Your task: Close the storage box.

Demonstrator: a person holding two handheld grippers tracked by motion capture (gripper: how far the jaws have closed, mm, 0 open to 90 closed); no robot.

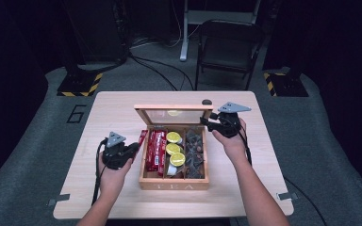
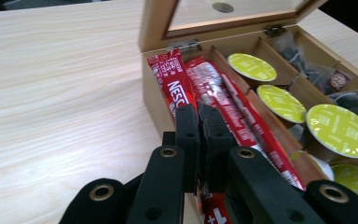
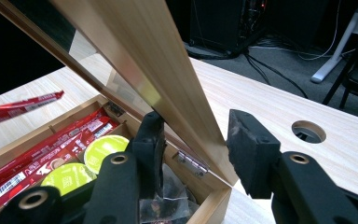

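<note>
The wooden tea box [image 1: 173, 181] is sitting mid-bench with its glass lid [image 1: 173, 115] standing up at the far edge. The left tongs [image 2: 199, 122] are pinching a red coffee stick [image 2: 173, 88] just outside the box's left wall, its long axis running along that wall toward the hinges. The right tongs [image 3: 198, 149] are gaping apart, straddling the lid's right edge at the box's far right corner.

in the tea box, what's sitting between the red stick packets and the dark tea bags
A row of yellow-lidded capsules fills the middle compartment, between the red stick packets on the left and the dark tea bags on the right. The high view shows all three compartments.
</note>
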